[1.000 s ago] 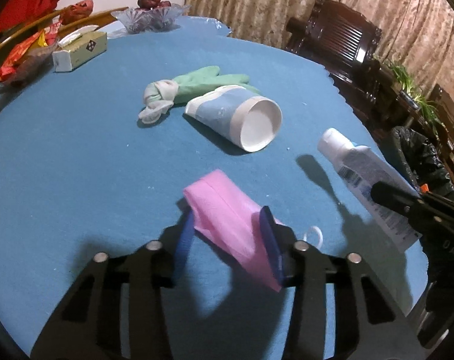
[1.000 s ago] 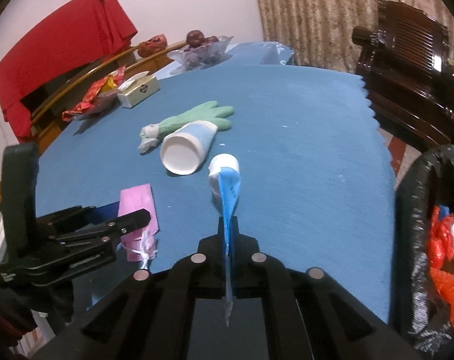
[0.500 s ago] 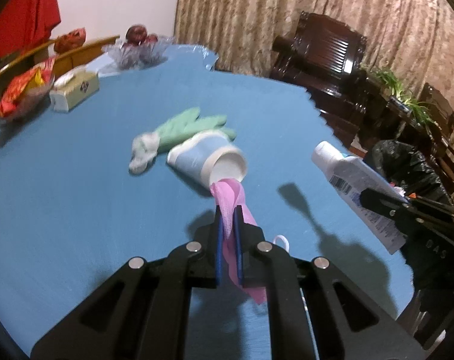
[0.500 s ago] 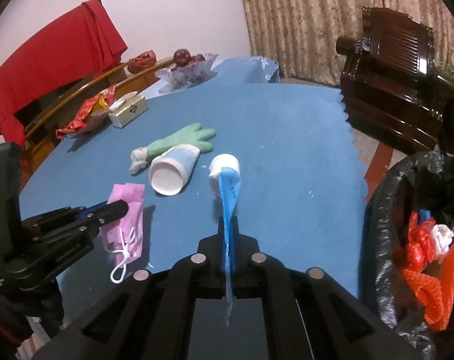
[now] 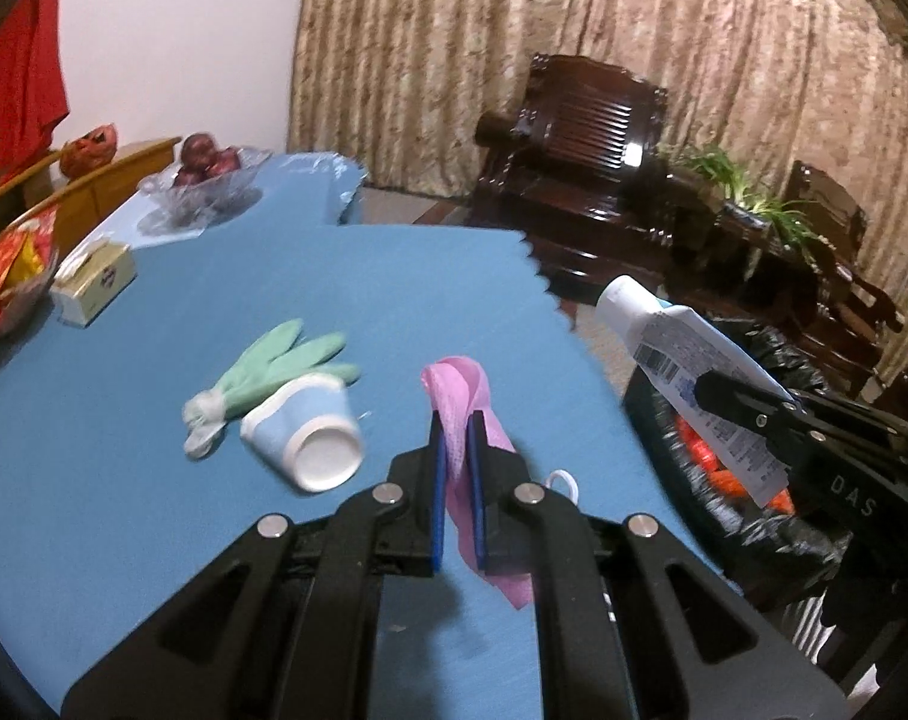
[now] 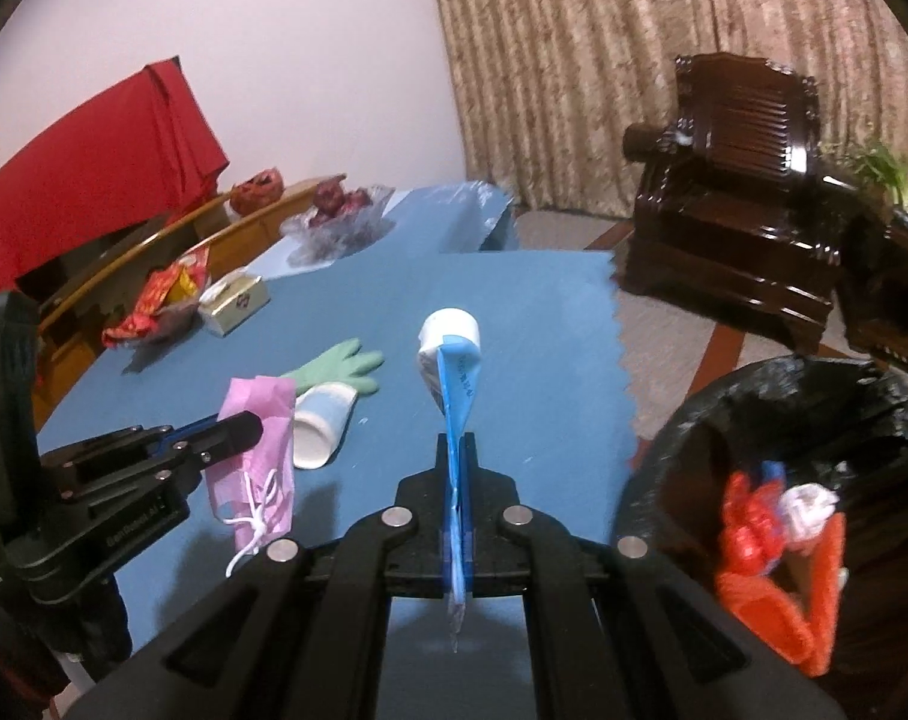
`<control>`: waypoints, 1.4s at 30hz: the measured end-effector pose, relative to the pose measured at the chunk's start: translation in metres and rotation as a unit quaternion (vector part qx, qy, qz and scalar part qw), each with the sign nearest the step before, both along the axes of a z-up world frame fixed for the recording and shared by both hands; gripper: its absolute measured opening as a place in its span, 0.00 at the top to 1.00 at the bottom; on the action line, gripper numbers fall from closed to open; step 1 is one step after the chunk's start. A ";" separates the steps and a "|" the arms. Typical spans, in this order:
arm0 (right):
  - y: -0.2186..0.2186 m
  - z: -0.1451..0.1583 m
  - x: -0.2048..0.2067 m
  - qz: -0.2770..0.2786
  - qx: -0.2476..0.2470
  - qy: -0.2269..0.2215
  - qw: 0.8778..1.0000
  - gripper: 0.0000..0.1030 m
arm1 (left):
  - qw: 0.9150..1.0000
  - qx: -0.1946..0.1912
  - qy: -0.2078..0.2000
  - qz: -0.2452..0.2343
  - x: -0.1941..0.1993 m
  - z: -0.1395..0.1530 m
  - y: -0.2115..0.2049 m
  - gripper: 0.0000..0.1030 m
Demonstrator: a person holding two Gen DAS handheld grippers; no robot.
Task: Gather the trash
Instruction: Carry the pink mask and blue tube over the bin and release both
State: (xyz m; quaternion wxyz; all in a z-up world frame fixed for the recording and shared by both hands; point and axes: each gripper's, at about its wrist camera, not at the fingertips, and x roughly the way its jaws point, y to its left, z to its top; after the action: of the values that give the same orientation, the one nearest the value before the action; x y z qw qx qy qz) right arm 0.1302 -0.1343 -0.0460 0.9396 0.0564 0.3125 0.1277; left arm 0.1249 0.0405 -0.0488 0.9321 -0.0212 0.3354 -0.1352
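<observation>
My left gripper [image 5: 455, 420] is shut on a pink face mask [image 5: 457, 408] and holds it above the blue table [image 5: 345, 288]; the mask with its white ear loop also shows in the right wrist view [image 6: 261, 456]. My right gripper [image 6: 458, 444] is shut on the flat end of a white and blue tube [image 6: 454, 360], lifted over the table's right edge; the tube also shows in the left wrist view [image 5: 688, 366]. A black-lined trash bin [image 6: 814, 414] with red and white trash stands to the right. A green glove [image 5: 273, 366] and a tipped blue paper cup [image 5: 309, 438] lie on the table.
A tissue box [image 5: 93, 282], a snack basket [image 5: 3, 288] and a glass fruit bowl [image 5: 201, 186] stand at the table's far left. Dark wooden armchairs [image 5: 586, 174] and a plant [image 5: 748, 198] stand beyond the table's right edge.
My left gripper closed on the pink mask and lifted it off the table, moving right toward the bin. My right gripper carried the tube up and closer to the bin.
</observation>
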 end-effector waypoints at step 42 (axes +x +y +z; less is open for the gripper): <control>-0.208 0.029 -0.051 -0.223 -0.024 -0.035 0.974 0.98 | 0.980 -0.026 -0.047 -0.192 0.018 0.029 -0.212 0.94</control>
State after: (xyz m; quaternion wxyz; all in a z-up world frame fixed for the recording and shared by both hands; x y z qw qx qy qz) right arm 0.0796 -0.3419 -0.0171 0.9560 0.0978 0.2615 -0.0902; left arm 0.1429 -0.1720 -0.0202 0.9029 0.0258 0.2850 -0.3207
